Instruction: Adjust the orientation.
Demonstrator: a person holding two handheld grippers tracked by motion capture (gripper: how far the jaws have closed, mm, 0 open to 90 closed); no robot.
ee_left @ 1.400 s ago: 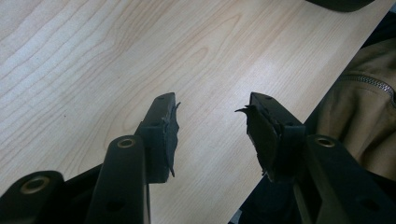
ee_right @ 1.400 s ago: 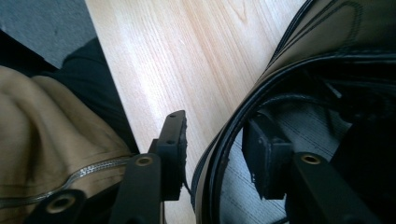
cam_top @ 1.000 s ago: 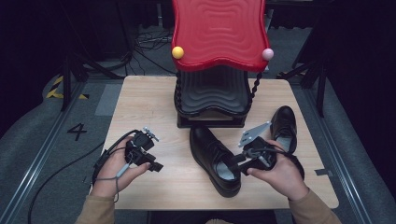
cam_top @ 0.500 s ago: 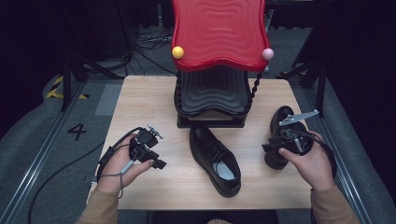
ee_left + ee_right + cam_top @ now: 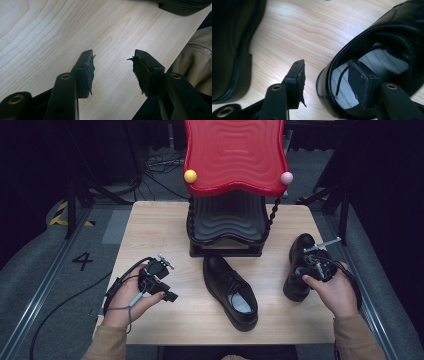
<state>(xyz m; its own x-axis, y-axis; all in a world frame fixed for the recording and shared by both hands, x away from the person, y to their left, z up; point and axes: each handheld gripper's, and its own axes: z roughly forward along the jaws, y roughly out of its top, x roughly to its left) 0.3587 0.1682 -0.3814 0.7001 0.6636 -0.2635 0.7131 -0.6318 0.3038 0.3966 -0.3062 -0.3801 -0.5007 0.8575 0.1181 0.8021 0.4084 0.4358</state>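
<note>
You are at the reach-and-grip step on the shoe at the right edge of the table [image 5: 150,220]: your right gripper [image 5: 324,75] straddles the heel collar of that right-hand shoe [image 5: 299,265], one jaw outside the leather over bare wood, the other inside the opening above the grey insole. Its jaws have just been opening and stand apart, with the collar wall between them but neither pad pressing on it, so nothing is held yet. The second shoe [image 5: 231,290] lies near the middle of the front edge, toe toward you, just in front of the black base of the red-topped stand [image 5: 232,155], which sits at the back edge. Your left gripper [image 5: 113,72] hovers over bare wood near the front left corner, jaws parted with nothing between them. The next move, as I judge it, calls for settling the right gripper a little deeper so both pads face the collar squarely, then closing firmly before lifting; a shallow bite on the curved leather could slip, and the loose lace end lying inside may get pinched.
</note>
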